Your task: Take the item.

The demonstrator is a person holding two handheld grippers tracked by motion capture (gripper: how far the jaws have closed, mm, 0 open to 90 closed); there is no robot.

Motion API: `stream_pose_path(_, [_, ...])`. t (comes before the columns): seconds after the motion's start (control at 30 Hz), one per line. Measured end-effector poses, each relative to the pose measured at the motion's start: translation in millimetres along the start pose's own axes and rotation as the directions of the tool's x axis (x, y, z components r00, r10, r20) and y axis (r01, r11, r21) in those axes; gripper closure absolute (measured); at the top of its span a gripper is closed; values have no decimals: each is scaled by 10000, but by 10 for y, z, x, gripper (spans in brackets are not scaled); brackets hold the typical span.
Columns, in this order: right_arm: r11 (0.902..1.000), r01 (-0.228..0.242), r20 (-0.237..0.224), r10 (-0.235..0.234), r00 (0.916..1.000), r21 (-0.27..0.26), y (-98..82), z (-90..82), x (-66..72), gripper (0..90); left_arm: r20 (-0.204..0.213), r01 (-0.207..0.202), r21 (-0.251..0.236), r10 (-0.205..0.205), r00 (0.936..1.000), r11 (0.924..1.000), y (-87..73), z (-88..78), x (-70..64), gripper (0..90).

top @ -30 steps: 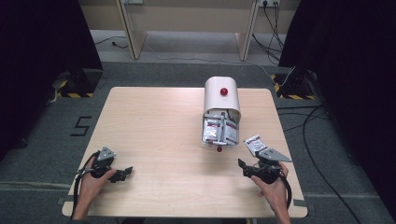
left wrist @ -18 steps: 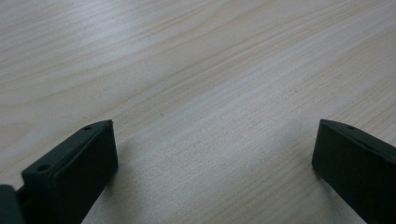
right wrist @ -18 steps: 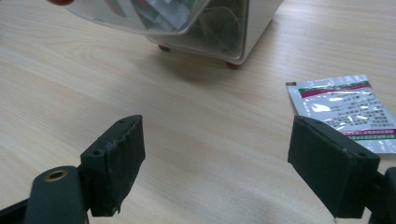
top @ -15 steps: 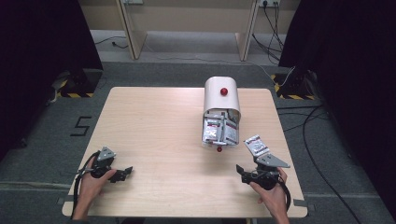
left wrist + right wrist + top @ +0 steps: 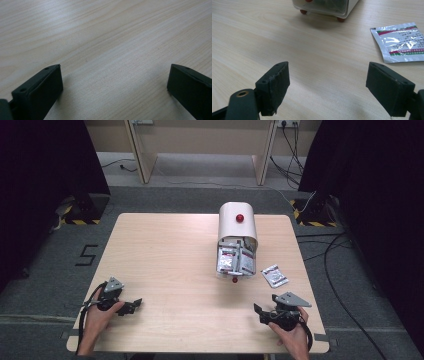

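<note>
Pale wood grain runs across the table (image 5: 165, 255), with dark floor and cables around it. Low over its near right corner, the right gripper (image 5: 327, 92) has its jaws spread wide with nothing between them. Just ahead of it and off toward its right jaw, a silver packet (image 5: 399, 42) lies flat and alone on the wood, apart from everything else; it looks set out where it can be reached easily. Farther ahead stands the white box (image 5: 237, 240), its domed lid with a red knob tipped back and its open front facing the person, so the packets (image 5: 235, 260) stacked inside can be pulled straight out. How many are inside is hard to tell from above. Well away across the near edge, the left gripper (image 5: 115, 87) rests close over bare wood, jaws likewise wide apart and holding nothing, probably waiting.
</note>
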State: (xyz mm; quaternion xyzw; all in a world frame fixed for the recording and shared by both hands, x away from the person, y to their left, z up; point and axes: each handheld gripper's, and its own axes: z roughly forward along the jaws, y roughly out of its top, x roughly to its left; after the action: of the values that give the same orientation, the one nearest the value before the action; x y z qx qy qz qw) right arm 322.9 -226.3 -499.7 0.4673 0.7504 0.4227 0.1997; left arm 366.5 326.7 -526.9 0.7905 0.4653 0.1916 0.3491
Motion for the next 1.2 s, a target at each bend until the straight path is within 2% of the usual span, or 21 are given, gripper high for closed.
stream_pose_path(0.33, [10000, -29, -47, 29, 10000, -23, -69, -25, 26, 185, -2, -1, -1, 1, 10000, 10000, 0, 0, 0, 0])
stream_pose_path(0.53, [9998, -218, -32, 219, 9998, 27, -129, -53, 53, 184, -1, 0, 0, 0, 10000, 10000, 0, 0, 0, 0])
stream_pose_path(1.2, [9998, -211, 33, 211, 9998, 22, -260, -94, 122, 189, 27, -17, -9, 17, 10000, 10000, -5, -4, -1, 0])
